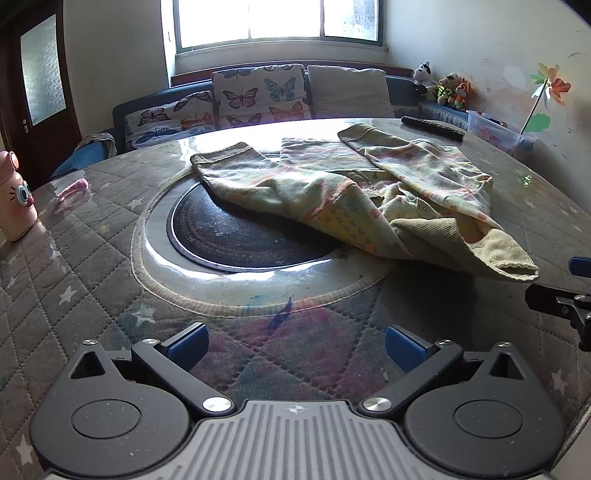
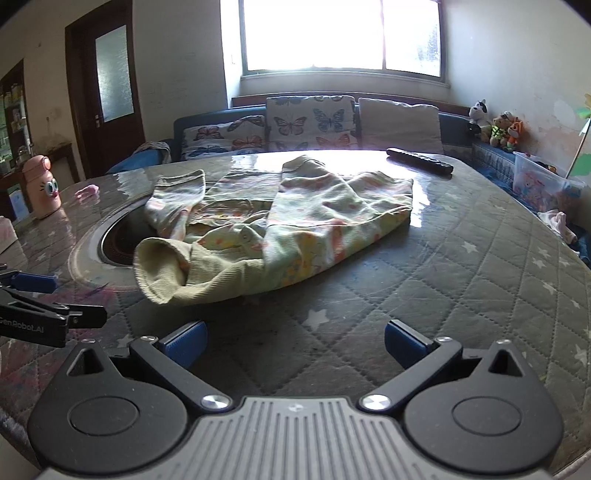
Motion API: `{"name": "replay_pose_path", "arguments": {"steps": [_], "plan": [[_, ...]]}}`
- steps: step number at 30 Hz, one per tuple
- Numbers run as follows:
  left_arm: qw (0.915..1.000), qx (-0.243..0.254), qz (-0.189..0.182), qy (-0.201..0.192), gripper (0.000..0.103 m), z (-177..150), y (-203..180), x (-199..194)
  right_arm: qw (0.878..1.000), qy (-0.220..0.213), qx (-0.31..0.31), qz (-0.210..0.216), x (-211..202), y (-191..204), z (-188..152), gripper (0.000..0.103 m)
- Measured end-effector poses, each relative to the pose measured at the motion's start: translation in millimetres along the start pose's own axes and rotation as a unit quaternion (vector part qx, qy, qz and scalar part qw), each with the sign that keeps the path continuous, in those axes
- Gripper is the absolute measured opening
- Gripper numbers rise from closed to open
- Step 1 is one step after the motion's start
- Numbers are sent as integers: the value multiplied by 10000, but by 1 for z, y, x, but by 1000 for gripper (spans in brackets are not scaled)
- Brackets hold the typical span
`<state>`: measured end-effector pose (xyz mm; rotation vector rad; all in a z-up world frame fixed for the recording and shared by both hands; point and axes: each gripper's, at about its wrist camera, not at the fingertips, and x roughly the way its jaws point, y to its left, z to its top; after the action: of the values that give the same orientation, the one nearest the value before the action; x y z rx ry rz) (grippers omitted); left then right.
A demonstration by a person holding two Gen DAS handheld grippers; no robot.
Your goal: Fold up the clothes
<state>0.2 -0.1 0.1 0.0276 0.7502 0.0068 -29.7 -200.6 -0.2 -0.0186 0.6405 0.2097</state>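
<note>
Rumpled patterned garment (image 2: pixel 280 225) lying on the quilted surface (image 2: pixel 480 280), with left tongs (image 1: pixel 295 345) and right tongs (image 2: pixel 295 341) both spread wide, gripping nothing.

Both wrist cameras sit low over the round quilted star-patterned desk (image 1: pixel 74 258), tilted downward toward the bright window (image 2: pixel 340 37). Both share the crumpled pale-green floral garment (image 1: pixel 369 184), seen nearby; the left view stands leftward.

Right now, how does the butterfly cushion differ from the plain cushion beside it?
The butterfly cushion is printed with coloured butterflies; the plain cushion is off-white, unpatterned. The butterfly cushion stands squarer; the plain cushion slumps, creased. Both lean on the sofa back under the window.
</note>
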Motion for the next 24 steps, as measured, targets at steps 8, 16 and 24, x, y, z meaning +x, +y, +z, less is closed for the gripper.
{"name": "replay_pose_path", "arguments": {"steps": [8, 16, 24], "plan": [[10000, -19, 26, 71, 103, -2, -6, -3, 10000, -3, 50, -68, -4, 5, -4, 103], [9999, 34, 46, 118, 103, -5, -13, -5, 10000, 1, 74, -60, -2, 12, -2, 103], [9999, 101, 7, 128, 103, -5, -16, -5, 10000, 17, 31, -51, -2, 11, -3, 103]]}}
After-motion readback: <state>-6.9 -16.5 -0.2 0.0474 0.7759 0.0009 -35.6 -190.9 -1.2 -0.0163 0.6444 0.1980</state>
